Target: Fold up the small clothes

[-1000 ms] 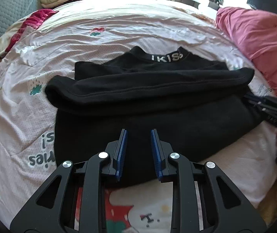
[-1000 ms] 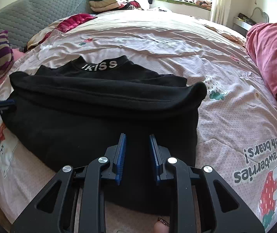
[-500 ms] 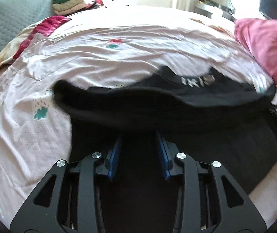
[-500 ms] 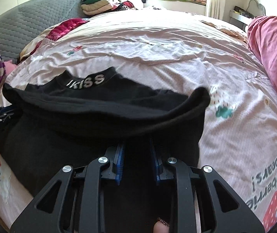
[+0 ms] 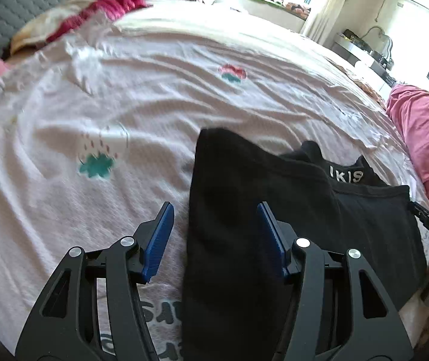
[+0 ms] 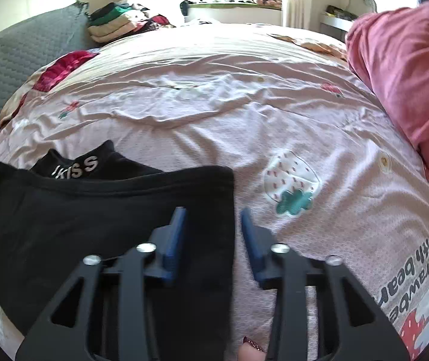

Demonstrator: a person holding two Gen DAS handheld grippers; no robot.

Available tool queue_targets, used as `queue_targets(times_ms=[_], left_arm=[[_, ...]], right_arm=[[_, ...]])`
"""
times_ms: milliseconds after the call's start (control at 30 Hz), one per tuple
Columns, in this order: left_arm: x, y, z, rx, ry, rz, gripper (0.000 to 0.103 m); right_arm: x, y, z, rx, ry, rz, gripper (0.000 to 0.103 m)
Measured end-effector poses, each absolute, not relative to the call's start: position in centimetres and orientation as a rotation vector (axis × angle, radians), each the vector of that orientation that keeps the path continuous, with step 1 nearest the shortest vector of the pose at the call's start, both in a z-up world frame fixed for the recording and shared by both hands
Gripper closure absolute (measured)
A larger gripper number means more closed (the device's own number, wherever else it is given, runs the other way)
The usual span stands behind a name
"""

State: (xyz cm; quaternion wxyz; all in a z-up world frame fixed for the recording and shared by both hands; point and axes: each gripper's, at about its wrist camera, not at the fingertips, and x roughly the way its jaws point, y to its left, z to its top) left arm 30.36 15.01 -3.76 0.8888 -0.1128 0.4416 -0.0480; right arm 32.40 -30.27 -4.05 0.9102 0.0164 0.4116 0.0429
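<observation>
The black top (image 6: 94, 225) lies folded up toward its collar on the bed sheet (image 6: 244, 120). Both the left gripper (image 5: 214, 234) and right gripper (image 6: 211, 234) are opening, nothing pinched (sideways fold probably left).

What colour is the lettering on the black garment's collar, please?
White lettering on the black garment, clearest in the right wrist view.

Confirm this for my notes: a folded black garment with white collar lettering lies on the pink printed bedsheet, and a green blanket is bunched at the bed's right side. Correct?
Not quite. The blanket bunched at the right is pink, as the right wrist view shows. The rest holds: the folded black garment with white collar lettering lies on the pink printed bedsheet.
</observation>
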Motion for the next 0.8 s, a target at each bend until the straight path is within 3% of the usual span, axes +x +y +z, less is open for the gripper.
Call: queue_targets(times_ms=[133,167,233,267,333,500,633,800], left_arm=[[30.3,15.0,-4.6,-0.265,0.939,-0.114,0.056],[30.3,15.0,-4.7,-0.266,0.937,-0.117,0.066],[30.2,15.0,-4.6,-0.267,0.926,-0.120,0.080],[30.3,15.1,-4.6,-0.267,0.924,-0.119,0.092],[30.1,14.9,-4.2,-0.245,0.912,-0.115,0.099],[29.6,14.4,-2.1,-0.178,0.825,-0.096,0.099],[30.2,14.8,-3.6,-0.169,0.875,-0.055,0.098],[30.5,15.1,-4.9,-0.165,0.914,-0.031,0.087]], right_arm=[[32.5,-30.6,-4.5,0.075,0.873,0.120,0.061],[32.5,-30.6,-4.5,0.082,0.875,0.127,0.061],[32.4,-30.4,-4.5,0.089,0.873,0.155,0.086],[32.3,-30.3,-4.4,0.084,0.866,0.158,0.091],[31.9,-29.7,-3.8,0.047,0.833,0.155,0.096],[31.5,-29.4,-2.1,0.026,0.727,0.137,0.096],[31.9,-29.5,-2.8,0.006,0.741,0.107,0.096],[32.4,-29.2,-4.7,-0.020,0.798,0.052,0.092]])
